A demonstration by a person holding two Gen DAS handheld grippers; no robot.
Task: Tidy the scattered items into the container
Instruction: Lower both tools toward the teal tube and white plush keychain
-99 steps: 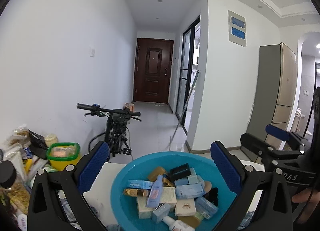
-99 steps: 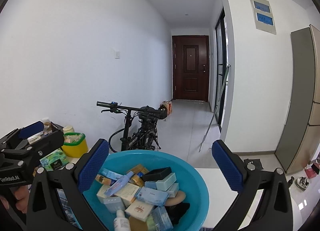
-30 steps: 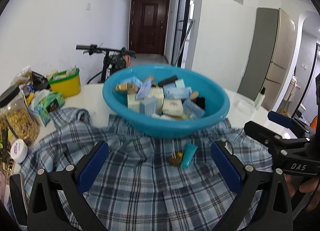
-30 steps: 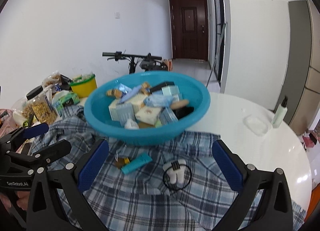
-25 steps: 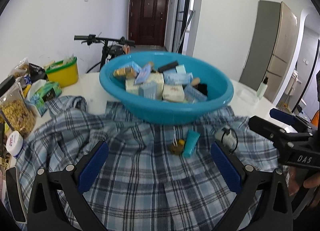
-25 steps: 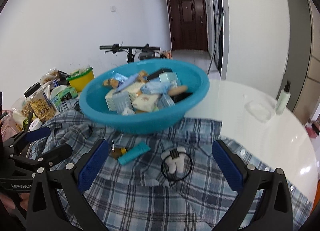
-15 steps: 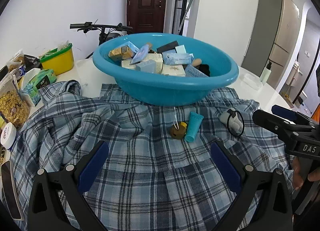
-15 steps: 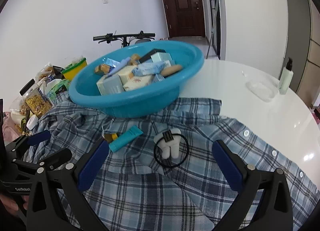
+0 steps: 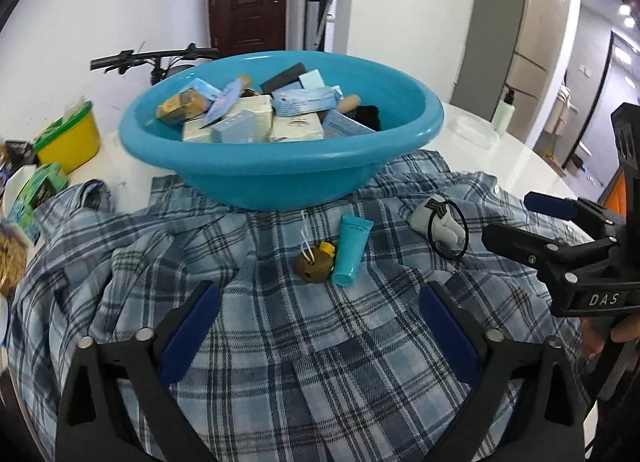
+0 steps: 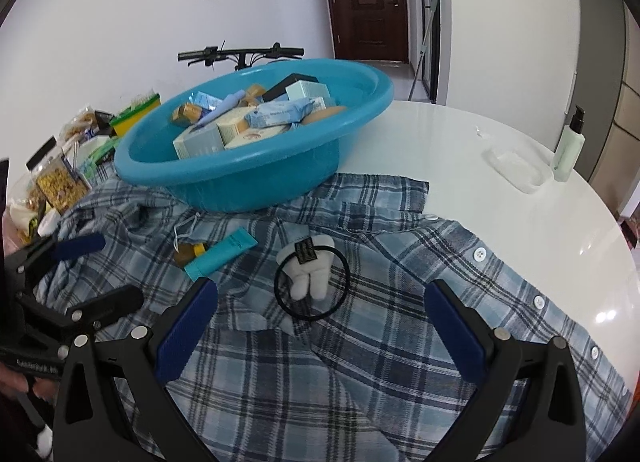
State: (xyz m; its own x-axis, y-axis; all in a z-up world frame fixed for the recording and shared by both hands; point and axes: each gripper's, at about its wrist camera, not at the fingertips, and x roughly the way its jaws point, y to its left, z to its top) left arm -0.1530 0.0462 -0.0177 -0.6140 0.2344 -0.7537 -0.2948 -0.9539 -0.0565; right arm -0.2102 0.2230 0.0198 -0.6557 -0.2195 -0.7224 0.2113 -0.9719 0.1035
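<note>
White desk (image 10: 500, 221) partly hidden under one plaid shirt (image 9: 280, 342). One blue basin (image 9: 280, 165) is set on the shirt's far edge; boxes heaped inside, count unclear. Three loose items are seen before it: white plush with black band (image 10: 308, 274); teal tube (image 9: 352, 248), cap end nearest the left camera; brown trinket (image 9: 314, 262), detail unclear. Left gripper (image 9: 316, 326) and right gripper (image 10: 320, 322): jaws apart, nothing held.
</note>
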